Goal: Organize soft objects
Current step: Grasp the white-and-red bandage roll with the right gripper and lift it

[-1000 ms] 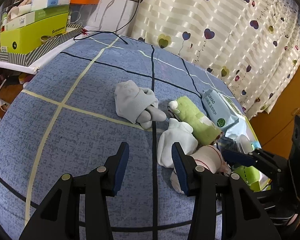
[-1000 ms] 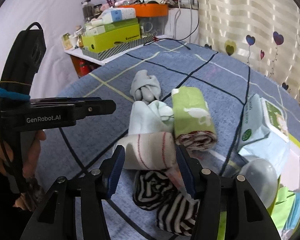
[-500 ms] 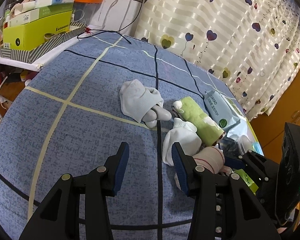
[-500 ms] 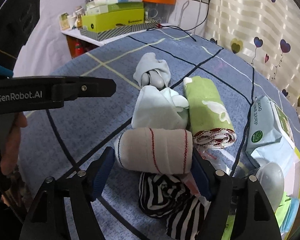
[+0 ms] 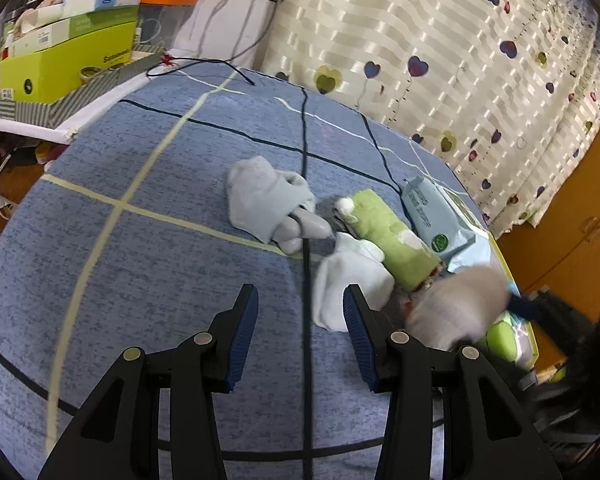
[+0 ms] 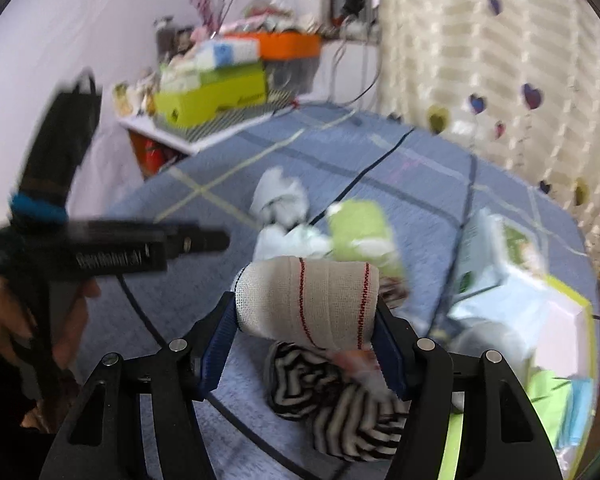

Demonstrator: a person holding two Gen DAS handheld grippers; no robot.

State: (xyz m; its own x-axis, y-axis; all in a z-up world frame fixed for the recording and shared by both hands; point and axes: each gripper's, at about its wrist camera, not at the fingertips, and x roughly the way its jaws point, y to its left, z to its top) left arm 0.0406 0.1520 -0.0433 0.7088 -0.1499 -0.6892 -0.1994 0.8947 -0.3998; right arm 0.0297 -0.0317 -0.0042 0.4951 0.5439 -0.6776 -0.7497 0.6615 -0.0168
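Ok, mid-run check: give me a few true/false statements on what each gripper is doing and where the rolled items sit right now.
1. The right gripper is shut on the beige roll with red stripes. True.
2. The left gripper holds the white sock bundle. False: it is open and holds nothing; the bundle lies on the blue bedcover beyond its fingertips.
3. The green roll lies between the white sock bundle and the wipes pack. True.
4. The black-and-white striped bundle is clamped in the right gripper. False: it lies on the cover below the held roll.
5. The grey sock bundle sits on top of the green roll. False: it lies apart, directly on the bedcover.
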